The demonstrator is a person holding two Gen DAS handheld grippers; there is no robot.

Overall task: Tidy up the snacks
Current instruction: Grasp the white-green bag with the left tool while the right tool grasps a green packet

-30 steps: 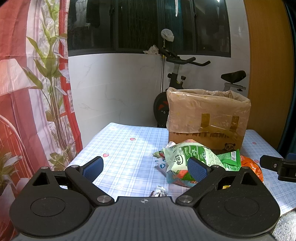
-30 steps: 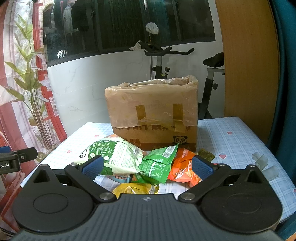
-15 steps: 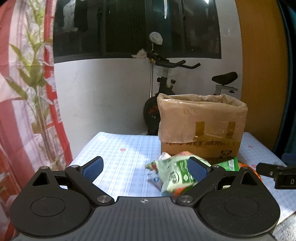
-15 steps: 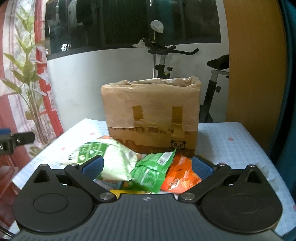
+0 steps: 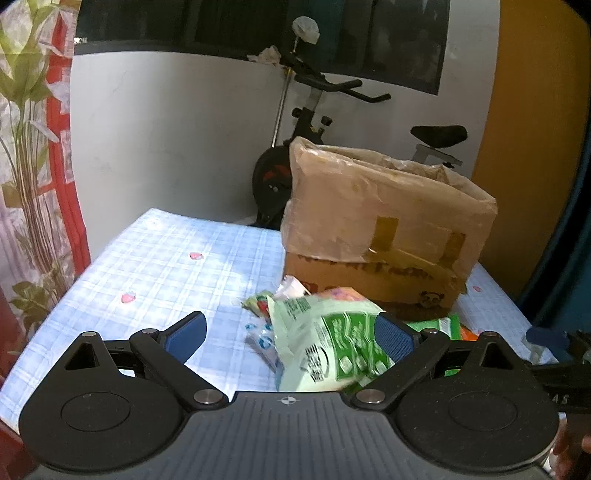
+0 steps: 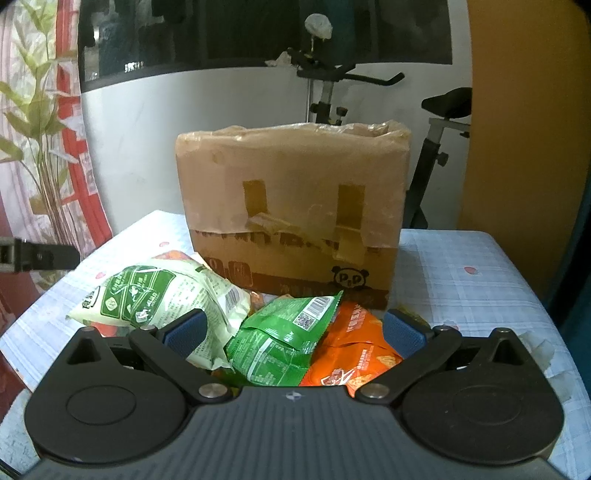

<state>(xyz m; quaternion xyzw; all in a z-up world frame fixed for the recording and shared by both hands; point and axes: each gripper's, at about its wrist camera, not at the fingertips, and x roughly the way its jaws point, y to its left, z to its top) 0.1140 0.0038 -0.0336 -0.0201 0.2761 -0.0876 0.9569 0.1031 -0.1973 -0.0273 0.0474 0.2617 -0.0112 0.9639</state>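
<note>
Both grippers, left (image 5: 288, 334) and right (image 6: 293, 328), have jaws spread wide, gripping nothing. Snack pile sits on the table (image 6: 461, 266) right in front of the box (image 6: 295, 206): pale bag (image 6: 159, 295), green bag (image 6: 280, 339), orange bag (image 6: 354, 350). Bike (image 5: 314, 110) behind the table, curtain (image 5: 33, 147) to the left.

- Dim indoor light; dark windows (image 6: 258, 33) far beyond the tongs.
- A sunlit patch brightens the tablecloth (image 5: 207, 258) ahead-left.
- Snack bag (image 5: 332, 343) motion-smeared (left view).
- Fisheye edges bend and darken.
</note>
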